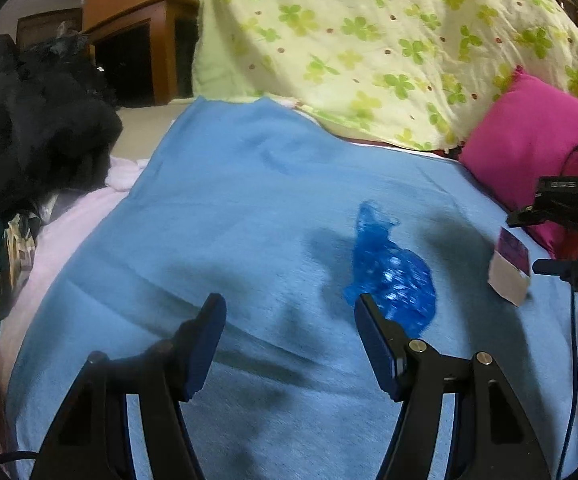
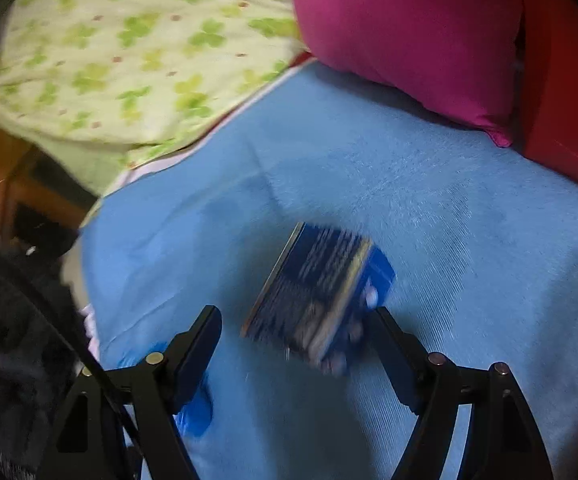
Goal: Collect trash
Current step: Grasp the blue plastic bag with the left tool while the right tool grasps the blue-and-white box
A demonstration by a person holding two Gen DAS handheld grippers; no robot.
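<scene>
Left tool [image 1: 289,320]: released, blue plastic wrapper [image 1: 393,276] at its one o'clock.
Right tool [image 2: 295,328]: released, blurred blue carton [image 2: 321,296] between the jaws, on the blue blanket [image 2: 449,200].

bed [image 1: 249,208] beside wooden cabinet [image 1: 145,40]

Bare blue blanket [image 1: 217,208] — pink pillow [image 1: 529,140] rightward

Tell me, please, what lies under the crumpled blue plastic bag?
The blue plastic bag rests on the light blue blanket, which spreads out all around it. Whatever lies beneath that blanket there is covered and cannot be seen.
</scene>
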